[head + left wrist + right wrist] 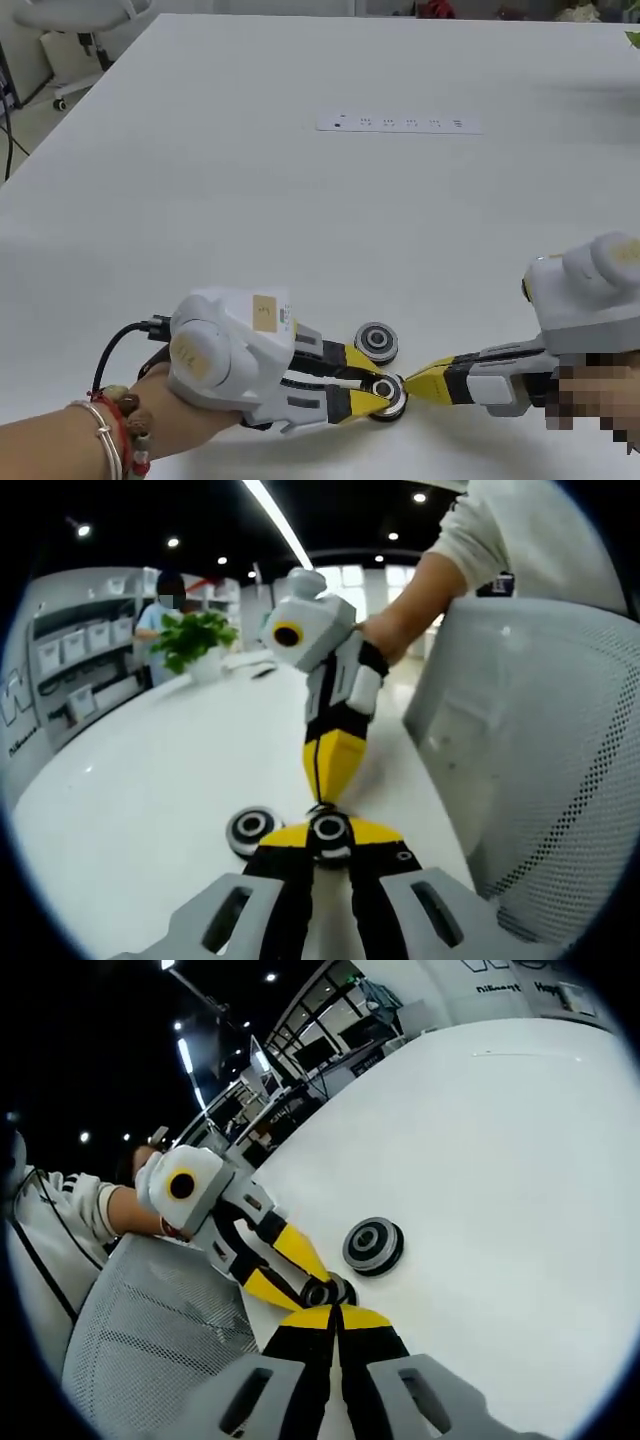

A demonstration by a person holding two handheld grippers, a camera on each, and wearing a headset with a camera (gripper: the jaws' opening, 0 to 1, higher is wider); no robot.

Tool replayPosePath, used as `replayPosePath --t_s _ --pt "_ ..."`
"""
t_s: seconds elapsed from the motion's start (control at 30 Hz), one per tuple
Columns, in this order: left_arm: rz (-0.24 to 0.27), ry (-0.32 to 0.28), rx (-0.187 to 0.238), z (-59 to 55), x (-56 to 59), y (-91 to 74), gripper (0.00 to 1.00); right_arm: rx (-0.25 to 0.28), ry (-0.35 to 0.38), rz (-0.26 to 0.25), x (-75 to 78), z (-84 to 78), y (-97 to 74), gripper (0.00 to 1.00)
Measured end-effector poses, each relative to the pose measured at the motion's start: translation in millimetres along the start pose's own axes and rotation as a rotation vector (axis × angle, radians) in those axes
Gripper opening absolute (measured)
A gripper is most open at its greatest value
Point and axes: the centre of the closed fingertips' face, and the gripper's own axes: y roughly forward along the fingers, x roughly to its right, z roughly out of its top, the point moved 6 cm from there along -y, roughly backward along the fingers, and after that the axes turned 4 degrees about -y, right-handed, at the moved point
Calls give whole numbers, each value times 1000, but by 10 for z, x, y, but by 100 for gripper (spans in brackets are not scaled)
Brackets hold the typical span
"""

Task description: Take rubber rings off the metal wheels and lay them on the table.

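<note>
Bracing explains the layout: I have the left gripper (378, 390) clamped across one metal wheel (391, 394) near the table's (300, 220) front edge, so it cannot roll while the right gripper (410, 384) works at its rim from the opposite side. The left jaws stand narrow, yellow tips gripping the wheel. The right jaws are pressed almost together, tips touching the rim. Whether they pinch the rubber ring (388, 413) I cannot tell. A second wheel (377, 340) lies flat just beside them.
</note>
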Motion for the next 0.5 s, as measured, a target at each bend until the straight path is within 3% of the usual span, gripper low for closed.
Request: replayPosePath --t_s 0.1,0.5 --pt "1 -1 0 -1 0 -1 13 5 24 5 -9 9 8 0" --pt "7 0 -4 22 9 3 13 16 -6 49 -91 66 46 0"
